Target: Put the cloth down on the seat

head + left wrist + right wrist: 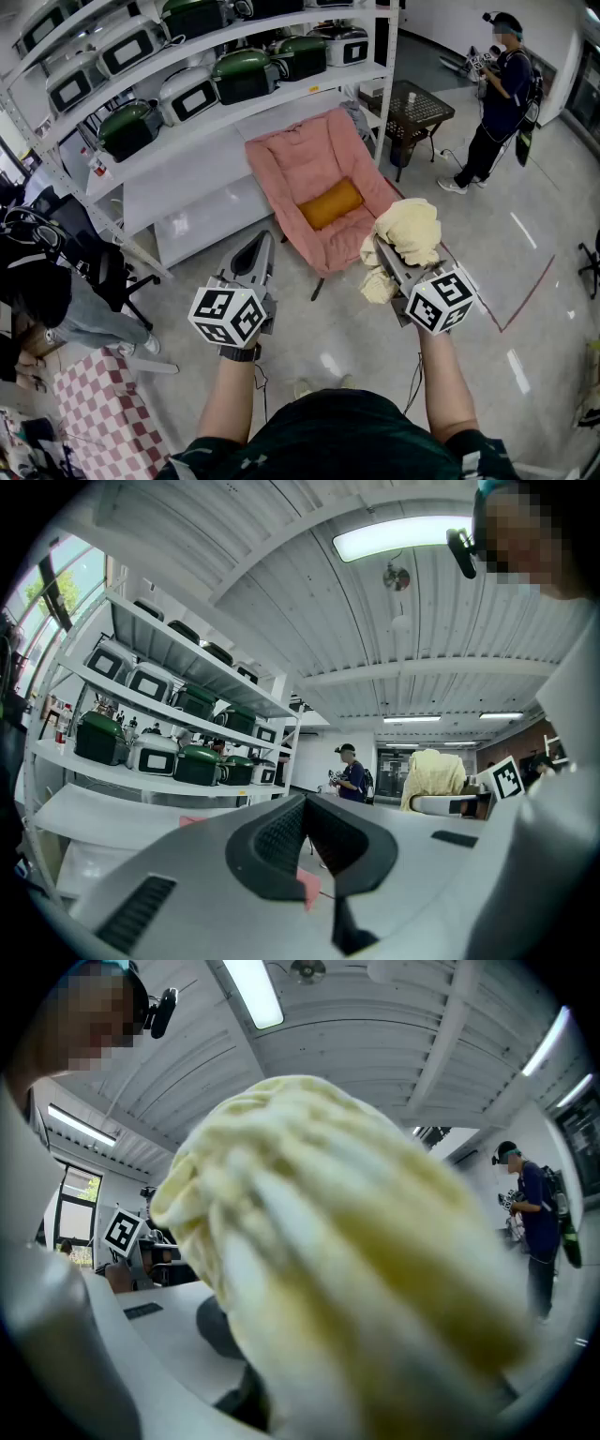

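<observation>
Carrying step: my right fingers [392, 267] grip the cloth [408, 230], left fingers [255, 255] closed, empty; next I reach ahead to the seat [300, 164].

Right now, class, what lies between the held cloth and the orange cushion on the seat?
In the head view, only bare pink fabric of the chair separates the cloth from the orange cushion.

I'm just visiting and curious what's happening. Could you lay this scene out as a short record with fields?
Right gripper: shut on the bunched pale yellow cloth
Left gripper: jaws together, empty
Chair: pink, ahead of both grippers, orange cushion on its seat
Cloth on seat: not yet
Behind: white shelves of cookers; a person standing farther off
</observation>
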Demonstrator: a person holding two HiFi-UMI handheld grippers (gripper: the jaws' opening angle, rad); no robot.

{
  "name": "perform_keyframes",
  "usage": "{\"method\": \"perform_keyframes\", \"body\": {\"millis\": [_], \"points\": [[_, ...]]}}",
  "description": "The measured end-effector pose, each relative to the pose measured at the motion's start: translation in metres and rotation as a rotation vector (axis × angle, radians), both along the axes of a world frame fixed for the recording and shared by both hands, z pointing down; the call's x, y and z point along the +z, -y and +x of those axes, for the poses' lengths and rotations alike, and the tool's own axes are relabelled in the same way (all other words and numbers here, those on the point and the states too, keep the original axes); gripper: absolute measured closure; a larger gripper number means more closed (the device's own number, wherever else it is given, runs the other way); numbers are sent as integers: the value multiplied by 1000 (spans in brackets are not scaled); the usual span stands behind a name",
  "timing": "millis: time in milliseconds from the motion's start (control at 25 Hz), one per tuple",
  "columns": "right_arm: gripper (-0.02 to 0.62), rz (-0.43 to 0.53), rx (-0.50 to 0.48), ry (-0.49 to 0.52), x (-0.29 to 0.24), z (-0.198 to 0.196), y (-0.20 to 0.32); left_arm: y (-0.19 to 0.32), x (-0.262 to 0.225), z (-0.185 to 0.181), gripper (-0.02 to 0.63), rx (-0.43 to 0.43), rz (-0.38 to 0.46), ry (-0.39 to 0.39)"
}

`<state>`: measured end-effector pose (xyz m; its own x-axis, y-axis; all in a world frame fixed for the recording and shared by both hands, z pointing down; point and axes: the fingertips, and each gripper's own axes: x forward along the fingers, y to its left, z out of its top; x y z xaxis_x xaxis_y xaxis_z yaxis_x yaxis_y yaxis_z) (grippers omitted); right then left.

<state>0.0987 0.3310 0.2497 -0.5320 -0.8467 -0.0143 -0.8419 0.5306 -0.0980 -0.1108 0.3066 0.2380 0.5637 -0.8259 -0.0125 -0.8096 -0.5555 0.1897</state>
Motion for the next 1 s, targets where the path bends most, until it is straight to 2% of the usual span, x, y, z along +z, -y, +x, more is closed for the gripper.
{"method": "perform_keyframes", "body": {"millis": [560, 1000], "points": [[503, 1, -7, -17, 5, -3, 6, 5, 1, 6, 600, 11, 3, -9], [497, 4, -8, 10, 4, 20, 8, 6, 4, 33, 600, 21, 4, 11]]}}
